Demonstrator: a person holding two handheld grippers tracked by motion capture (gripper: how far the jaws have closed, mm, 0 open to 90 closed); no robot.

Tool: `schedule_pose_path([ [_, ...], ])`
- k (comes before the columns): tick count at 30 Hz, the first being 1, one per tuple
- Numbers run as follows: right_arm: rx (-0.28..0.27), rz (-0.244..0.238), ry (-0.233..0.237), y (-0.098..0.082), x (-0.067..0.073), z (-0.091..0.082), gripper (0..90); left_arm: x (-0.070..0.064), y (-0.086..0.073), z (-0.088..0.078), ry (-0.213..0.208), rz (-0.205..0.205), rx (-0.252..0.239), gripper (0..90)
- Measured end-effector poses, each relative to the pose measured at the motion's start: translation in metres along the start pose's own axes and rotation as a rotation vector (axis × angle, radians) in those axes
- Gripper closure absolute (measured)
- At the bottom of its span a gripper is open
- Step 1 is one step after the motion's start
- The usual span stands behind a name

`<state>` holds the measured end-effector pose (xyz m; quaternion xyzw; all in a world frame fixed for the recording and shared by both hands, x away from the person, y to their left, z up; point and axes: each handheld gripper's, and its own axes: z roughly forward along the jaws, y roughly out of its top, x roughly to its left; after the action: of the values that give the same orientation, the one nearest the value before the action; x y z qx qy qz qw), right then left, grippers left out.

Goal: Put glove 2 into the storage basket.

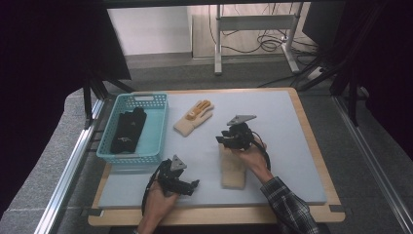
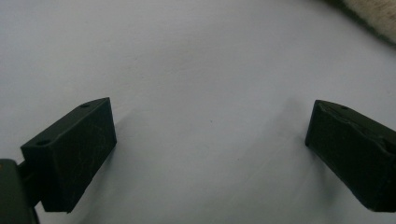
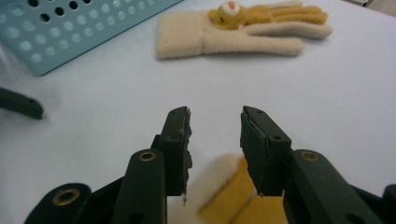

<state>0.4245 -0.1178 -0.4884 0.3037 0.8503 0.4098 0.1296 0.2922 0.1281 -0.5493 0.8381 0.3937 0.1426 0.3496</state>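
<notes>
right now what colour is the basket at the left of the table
Light blue, with a perforated wall; the basket shows best in the high view, with dark gloves inside.

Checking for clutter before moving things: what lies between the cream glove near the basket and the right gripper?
Nothing: in the right gripper view, only bare grey mat separates the cream glove from the right gripper.

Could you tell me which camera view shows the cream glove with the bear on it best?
The right gripper view: the glove lies whole and close, bear and fingers clear. The high view shows it small beside the basket. The left gripper view shows bare table.
</notes>
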Motion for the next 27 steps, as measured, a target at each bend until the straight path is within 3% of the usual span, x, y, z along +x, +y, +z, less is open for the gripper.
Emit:
schedule_pose_path([
  [21, 0.037, -0.015, -0.032, 0.052, -0.018, 0.086, 63.3, 0.000, 0.000, 0.000, -0.002, -0.002, -0.001, 2.1],
  [27, 0.041, -0.014, -0.039, 0.060, -0.021, 0.110, 56.9, 0.000, 0.000, 0.000, -0.002, -0.003, -0.001, 2.1],
])
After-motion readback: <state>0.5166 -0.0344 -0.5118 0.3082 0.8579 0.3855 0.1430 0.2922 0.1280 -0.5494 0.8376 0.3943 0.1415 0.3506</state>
